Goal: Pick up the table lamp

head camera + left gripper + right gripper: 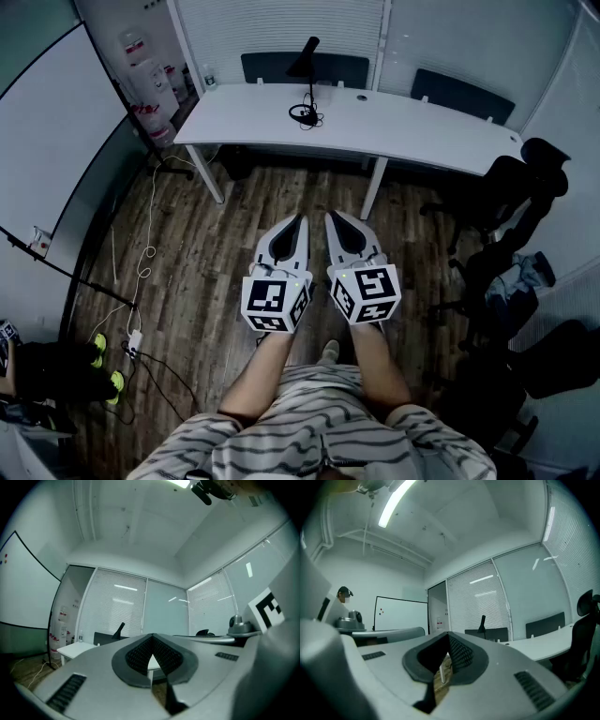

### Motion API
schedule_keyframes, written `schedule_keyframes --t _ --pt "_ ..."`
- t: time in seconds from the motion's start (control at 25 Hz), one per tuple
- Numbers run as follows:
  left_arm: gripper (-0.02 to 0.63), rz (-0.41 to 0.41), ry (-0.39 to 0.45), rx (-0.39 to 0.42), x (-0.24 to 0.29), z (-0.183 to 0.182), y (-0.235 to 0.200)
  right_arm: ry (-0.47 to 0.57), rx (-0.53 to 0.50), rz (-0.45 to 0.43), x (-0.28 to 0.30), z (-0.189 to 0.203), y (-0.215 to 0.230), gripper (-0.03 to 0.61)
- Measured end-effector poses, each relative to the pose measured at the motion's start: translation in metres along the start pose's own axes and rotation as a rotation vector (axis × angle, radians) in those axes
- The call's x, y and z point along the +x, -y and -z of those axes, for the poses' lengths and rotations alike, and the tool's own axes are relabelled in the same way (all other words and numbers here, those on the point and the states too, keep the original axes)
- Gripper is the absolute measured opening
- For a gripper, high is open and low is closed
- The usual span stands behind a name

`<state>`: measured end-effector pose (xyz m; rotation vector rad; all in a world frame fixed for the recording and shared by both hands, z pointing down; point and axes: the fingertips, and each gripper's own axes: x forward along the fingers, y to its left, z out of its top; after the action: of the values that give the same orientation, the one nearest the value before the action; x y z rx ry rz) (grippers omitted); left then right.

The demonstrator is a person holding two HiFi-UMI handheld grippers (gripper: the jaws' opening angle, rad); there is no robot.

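While the person holds both grippers side by side over the wooden floor, the table lamp stands well apart from them on the white desk at the far side of the room. It is black, upright on its round base near the desk's back edge, with a dark cable coiled at its foot. The left gripper has its jaws pressed together at the tips, with nothing between them; its own view shows the ribbed pads meeting and the lamp small beyond them. The right gripper likewise has its jaws closed on nothing, and the lamp shows past them, in front of the blinds. A small bottle stands at the desk's left corner; what is in it is too small to tell. Black office chairs crowd the right wall
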<state>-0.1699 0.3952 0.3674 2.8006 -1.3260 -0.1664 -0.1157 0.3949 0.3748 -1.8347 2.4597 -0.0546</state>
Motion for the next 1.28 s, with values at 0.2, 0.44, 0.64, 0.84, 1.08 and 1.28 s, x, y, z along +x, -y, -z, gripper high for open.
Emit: schedule_keyframes --t 0.2,0.44,0.64,0.84,1.08,1.28 --pt "0.006 -0.002 -0.002 0.006 0.009 0.002 0.006 0.009 0.016 -0.011 -0.001 -0.001 0.01 0.011" --pt "0.006 -0.008 -0.007 0.003 0.027 0.006 0.013 0.002 0.006 -0.022 0.005 0.0 0.031 0.011" --pt "0.006 -0.017 -0.018 0.016 0.052 0.012 0.021 0.01 0.017 -0.074 0.011 -0.001 0.049 0.011" --pt "0.006 -0.012 0.005 0.021 0.07 0.015 0.028 0.053 -0.027 -0.094 0.017 -0.006 0.069 0.011" --pt "0.006 -0.025 -0.03 0.045 0.091 0.033 0.019 0.049 0.044 -0.08 0.037 0.008 0.095 0.011" --pt "0.006 -0.031 -0.046 0.036 0.116 0.048 0.005 0.027 0.042 -0.096 0.063 0.021 0.107 0.011"
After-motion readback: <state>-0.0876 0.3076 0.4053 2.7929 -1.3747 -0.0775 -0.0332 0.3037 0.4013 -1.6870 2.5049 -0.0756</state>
